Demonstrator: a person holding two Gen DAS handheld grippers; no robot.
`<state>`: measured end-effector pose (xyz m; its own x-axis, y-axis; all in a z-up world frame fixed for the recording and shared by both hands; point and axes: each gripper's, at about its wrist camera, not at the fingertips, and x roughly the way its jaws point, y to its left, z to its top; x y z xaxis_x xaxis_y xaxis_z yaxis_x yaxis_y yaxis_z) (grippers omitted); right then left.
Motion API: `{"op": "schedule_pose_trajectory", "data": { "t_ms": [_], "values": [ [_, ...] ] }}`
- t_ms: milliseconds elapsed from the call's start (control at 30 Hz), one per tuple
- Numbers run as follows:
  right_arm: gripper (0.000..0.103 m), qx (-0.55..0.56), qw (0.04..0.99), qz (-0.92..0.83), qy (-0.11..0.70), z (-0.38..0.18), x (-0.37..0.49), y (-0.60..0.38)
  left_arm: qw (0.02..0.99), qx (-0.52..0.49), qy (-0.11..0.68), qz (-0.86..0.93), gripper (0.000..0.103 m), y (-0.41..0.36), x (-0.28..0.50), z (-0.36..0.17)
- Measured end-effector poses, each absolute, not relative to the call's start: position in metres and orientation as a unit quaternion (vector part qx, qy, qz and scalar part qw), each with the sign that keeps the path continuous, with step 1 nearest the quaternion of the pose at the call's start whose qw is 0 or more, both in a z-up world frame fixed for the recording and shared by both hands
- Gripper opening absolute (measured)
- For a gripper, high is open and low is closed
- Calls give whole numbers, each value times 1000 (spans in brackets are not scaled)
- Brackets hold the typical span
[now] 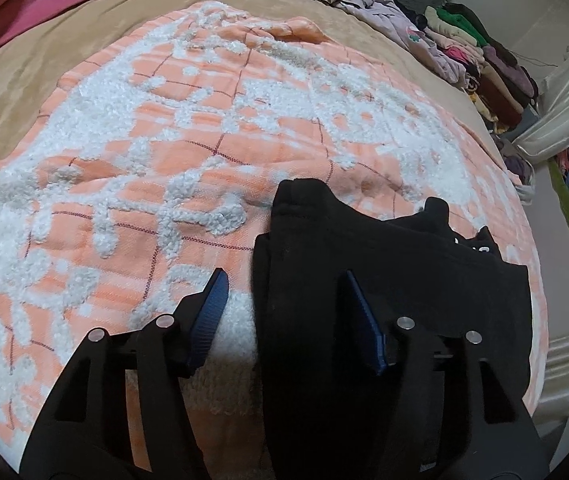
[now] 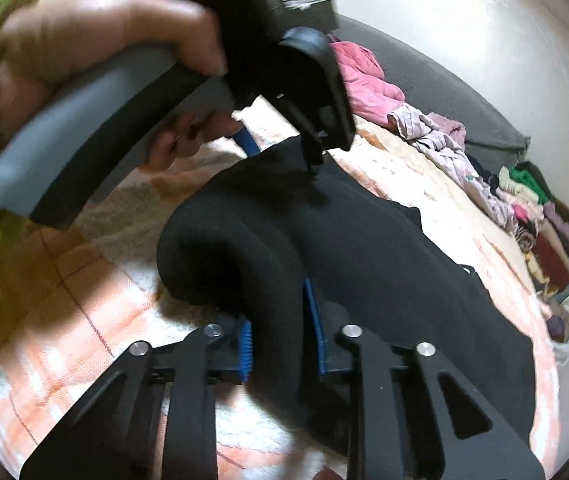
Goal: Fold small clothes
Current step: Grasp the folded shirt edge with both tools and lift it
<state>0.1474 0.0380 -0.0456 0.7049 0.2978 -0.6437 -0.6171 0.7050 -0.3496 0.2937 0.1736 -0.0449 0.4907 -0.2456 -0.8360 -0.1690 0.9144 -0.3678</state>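
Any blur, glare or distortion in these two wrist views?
Left wrist: mostly sharp, strong fisheye bulge in the blanket, mild blur near the left gripper. Right wrist: hand smeared by blur, glare on the wall, black garment crushed to near-featureless dark.

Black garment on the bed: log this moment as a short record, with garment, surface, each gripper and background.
garment: black garment lying partly bunched, one edge rolled up
surface: orange and white tufted blanket over a tan sheet
left gripper: jaws apart, astride the garment's edge, pads not pressing
right gripper: jaws shut on the garment's rolled edge
left hand: grasps the left gripper's grey handle
background: stacked folded clothes at the bed's far side
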Motion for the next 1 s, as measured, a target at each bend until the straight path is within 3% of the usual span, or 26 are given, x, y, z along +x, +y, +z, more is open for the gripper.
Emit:
{"op": "schedule_pose_trajectory", "data": {
  "t_ms": [467,700,1000],
  "values": [
    [16,-158,904,288,273,-11,151,-1,829,-239,505,-33,52,166,287,-41],
    [15,-156,906,286,269,-11,149,-5,830,-228,507,-45,15,148,286,-32],
    [14,-106,916,279,268,3,148,-32,858,-197,474,-36,11,122,279,9]
  ]
}}
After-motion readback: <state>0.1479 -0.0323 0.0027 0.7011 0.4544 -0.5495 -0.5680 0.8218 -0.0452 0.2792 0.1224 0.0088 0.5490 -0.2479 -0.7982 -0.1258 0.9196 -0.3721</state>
